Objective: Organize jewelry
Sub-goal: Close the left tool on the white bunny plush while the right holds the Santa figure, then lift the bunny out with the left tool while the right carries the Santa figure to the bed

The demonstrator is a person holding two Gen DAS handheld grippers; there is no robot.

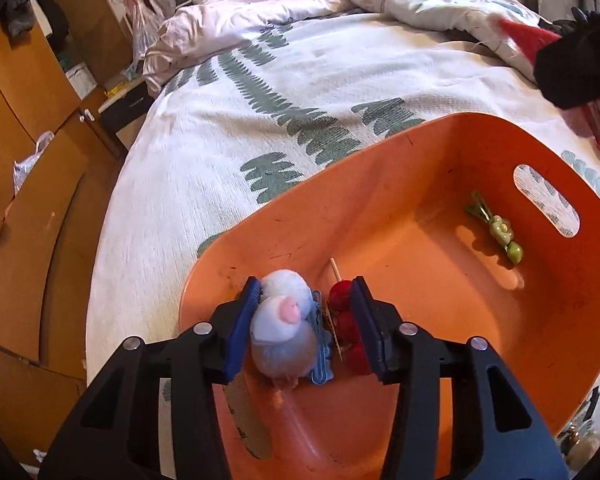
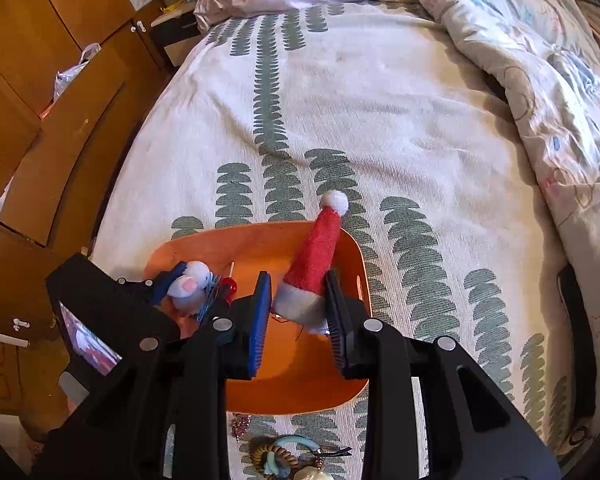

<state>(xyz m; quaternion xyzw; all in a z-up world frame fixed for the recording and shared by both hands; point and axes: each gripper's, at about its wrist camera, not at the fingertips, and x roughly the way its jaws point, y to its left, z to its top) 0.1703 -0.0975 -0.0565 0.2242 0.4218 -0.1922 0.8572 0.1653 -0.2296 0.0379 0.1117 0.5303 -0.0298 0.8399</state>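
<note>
An orange basket lies on the bed; it also shows in the right wrist view. My left gripper is inside it, shut on a fluffy white-and-blue pom-pom clip together with a red berry hair clip. A green hair clip lies on the basket floor near the handle slot. My right gripper is above the basket, shut on a red Santa-hat clip with a white pom-pom tip. The left gripper shows at the left of the right wrist view.
The bedspread has a green leaf print. A crumpled duvet lies at the far right. Wooden cabinets stand left of the bed. Loose jewelry, a wooden bead bracelet and a light blue ring, lies near the front edge.
</note>
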